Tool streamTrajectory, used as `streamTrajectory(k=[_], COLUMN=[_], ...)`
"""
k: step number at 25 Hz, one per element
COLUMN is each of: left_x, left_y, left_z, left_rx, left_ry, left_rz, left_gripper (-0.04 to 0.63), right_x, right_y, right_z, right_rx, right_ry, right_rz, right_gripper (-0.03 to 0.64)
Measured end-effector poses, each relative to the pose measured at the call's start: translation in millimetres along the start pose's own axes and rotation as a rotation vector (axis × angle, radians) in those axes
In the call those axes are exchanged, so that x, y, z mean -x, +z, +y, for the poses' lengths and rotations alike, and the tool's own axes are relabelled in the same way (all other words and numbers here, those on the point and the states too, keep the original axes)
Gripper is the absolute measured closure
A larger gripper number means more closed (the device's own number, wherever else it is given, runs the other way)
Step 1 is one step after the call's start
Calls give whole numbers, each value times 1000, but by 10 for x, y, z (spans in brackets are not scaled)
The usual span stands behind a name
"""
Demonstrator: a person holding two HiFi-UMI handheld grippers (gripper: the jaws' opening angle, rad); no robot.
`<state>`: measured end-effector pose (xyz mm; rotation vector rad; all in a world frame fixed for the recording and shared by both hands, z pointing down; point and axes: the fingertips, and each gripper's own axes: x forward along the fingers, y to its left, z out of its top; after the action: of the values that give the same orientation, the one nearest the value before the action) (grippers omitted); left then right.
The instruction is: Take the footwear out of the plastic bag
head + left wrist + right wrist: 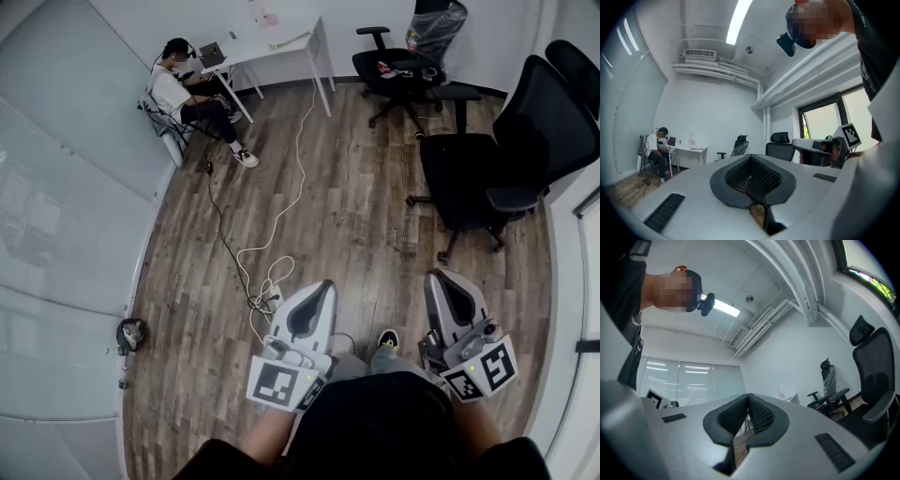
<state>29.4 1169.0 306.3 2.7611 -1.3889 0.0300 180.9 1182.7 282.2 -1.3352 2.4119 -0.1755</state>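
Both my left gripper (322,291) and right gripper (442,281) are pressed together empty, held low in frame, since the plastic bag (436,25) seems draped on the upper-right chair (405,73), footwear unseen.

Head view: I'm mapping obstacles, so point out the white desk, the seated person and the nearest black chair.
white desk (246,44): head view, bare tabletop.
seated person (170,92): head view, torso.
nearest black chair (548,120): head view, backrest.
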Motion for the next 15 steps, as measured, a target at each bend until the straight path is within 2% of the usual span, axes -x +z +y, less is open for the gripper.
streamTrajectory(k=[8, 15], left_x=[-403, -914], left_y=[-41, -126], left_z=[285, 536], left_rx=[20, 38], left_ry=[57, 27], left_rz=[25, 37], left_gripper=[572, 572], right_x=[-531, -1057], right_y=[-8, -23], right_z=[-366, -669], right_rx=[-9, -2], right_ry=[49, 59], right_rz=[-10, -26], right_gripper=[598, 599])
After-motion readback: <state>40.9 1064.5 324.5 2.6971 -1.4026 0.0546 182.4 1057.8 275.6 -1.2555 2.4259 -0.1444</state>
